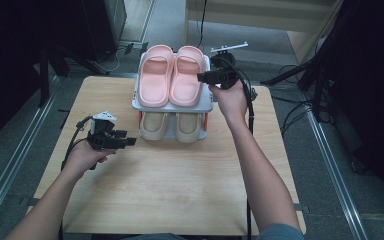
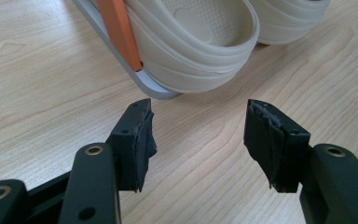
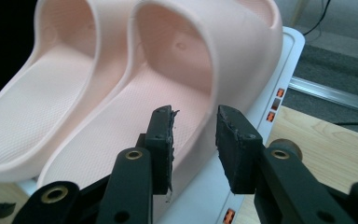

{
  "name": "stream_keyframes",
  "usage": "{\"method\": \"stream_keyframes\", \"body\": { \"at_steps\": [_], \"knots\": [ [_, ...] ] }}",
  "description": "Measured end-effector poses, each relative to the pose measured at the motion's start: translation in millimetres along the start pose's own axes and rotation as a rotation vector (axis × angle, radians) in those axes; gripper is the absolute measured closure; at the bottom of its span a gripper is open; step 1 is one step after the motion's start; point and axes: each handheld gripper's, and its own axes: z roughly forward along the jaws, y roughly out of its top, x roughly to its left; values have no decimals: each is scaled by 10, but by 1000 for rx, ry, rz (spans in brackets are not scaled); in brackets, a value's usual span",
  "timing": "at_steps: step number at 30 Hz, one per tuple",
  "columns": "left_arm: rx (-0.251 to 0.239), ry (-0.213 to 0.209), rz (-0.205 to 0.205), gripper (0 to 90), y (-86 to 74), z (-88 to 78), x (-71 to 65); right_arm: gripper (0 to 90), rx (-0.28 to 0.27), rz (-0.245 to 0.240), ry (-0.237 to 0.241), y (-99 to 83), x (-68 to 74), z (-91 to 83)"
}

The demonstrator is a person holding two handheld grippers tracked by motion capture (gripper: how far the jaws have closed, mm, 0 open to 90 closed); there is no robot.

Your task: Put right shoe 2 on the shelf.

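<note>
High view: pink slippers (image 1: 171,75) lie side by side on the rack's (image 1: 174,106) top shelf — long axes running away from the person, toes at the far end. Soft moulded foam, rounded, finely dimpled footbeds. Right gripper (image 1: 203,77) sits by the right slipper's outer edge, jaws partly apart, nothing pinched. Left gripper (image 1: 128,142) hovers over the tabletop (image 1: 170,185) — jaws wide, empty — near beige slippers (image 1: 174,126) below.

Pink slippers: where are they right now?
High view: the pink slippers sit side by side on the rack's top shelf, above the beige slippers.
</note>
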Motion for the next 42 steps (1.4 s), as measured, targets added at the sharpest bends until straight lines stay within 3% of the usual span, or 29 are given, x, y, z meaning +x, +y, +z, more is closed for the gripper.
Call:
{"method": "stream_keyframes", "body": {
  "at_steps": [10,22,35,42],
  "knots": [
    [3,7,-7,418,-5,-5,15,687,-7,-31,74,-174,29,-146],
    [6,10,0,415,-8,3,10,676,5,-74,112,-457,-16,-267],
    [14,16,0,414,-12,19,3,665,-19,-53,167,-788,-97,-333],
    [22,18,2,413,-12,25,2,642,-25,-73,198,-969,-100,-331]
  ]
}}
